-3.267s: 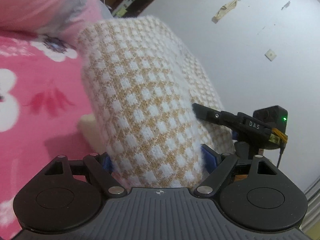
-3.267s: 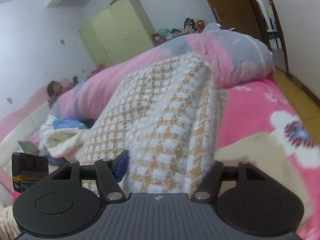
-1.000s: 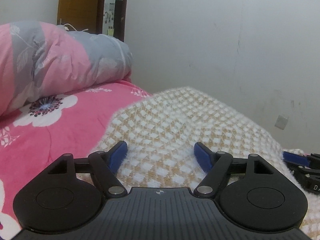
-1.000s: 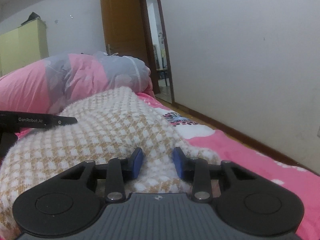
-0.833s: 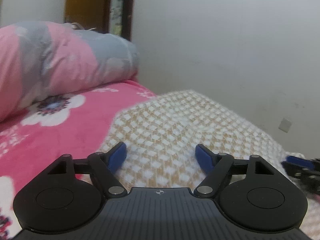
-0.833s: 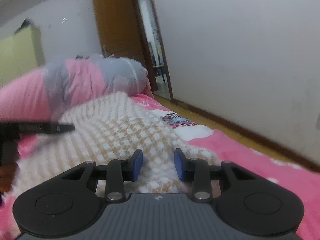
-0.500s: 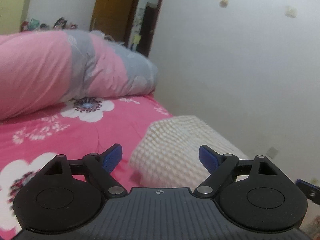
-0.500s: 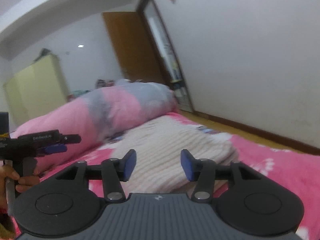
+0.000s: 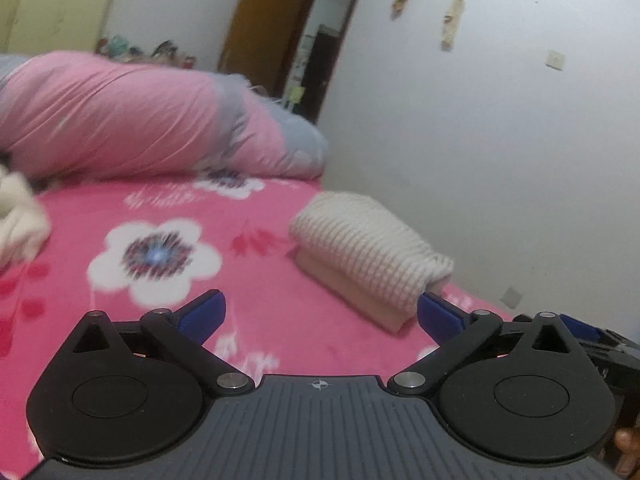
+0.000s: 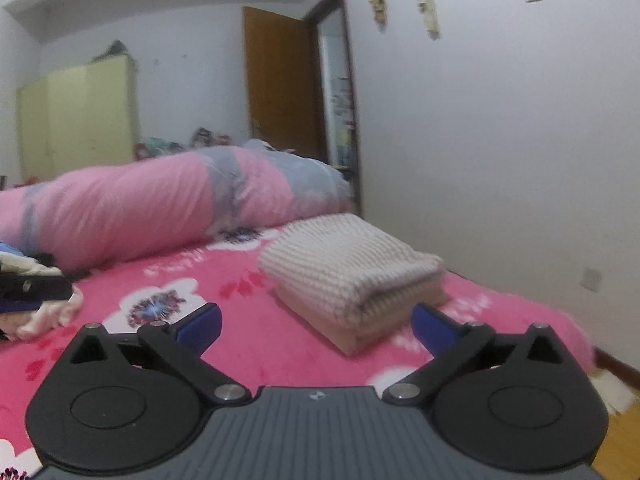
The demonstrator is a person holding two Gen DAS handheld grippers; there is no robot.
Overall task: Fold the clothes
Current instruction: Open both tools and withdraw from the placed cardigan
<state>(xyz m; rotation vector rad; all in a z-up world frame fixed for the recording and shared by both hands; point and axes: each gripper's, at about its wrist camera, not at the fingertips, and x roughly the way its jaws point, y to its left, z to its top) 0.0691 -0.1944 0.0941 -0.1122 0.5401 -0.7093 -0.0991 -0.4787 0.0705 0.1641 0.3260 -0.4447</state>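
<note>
Our left gripper [image 9: 318, 312] and right gripper [image 10: 316, 322] are both opening, nothing between their jaws. Beyond them the folded sweater [image 10: 352, 276] lies released near the bed's [image 9: 260, 320] wall-side edge, leaving room, we judge, for the unfolded clothes [image 10: 44, 308] at the opposite side.

The folded garment [image 10: 344, 264] is cream-white with a fine tan check. It lies on a hot-pink bedspread [image 9: 260, 320] printed with white flowers that have purple-blue centres. At the far side, the rolled duvet [image 10: 160, 204] is pink with grey-blue bands. The wardrobe [image 10: 80, 120] is pale yellow-green, the door [image 10: 280, 80] brown.
</note>
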